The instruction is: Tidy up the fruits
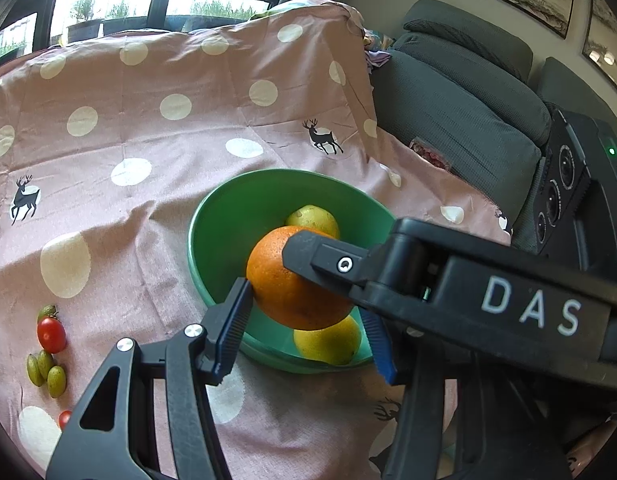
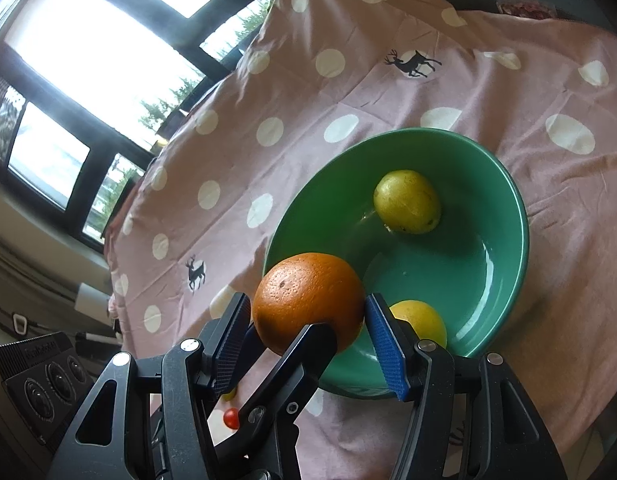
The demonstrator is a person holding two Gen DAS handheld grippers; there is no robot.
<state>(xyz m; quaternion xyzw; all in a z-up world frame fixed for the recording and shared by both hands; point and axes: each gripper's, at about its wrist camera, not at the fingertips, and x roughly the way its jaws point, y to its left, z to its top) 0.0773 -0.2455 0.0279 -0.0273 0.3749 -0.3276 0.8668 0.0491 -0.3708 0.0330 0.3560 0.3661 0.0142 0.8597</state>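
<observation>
Over the pink cloth, both grippers' fingers clamp 1 orange above the green bowl.

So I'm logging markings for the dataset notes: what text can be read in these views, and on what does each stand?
"DAS": white letters on the black right gripper body crossing the left wrist view.
Raised lettering on the black device with round dials, right wrist view: too blurred to read.
No other text shows.
</observation>
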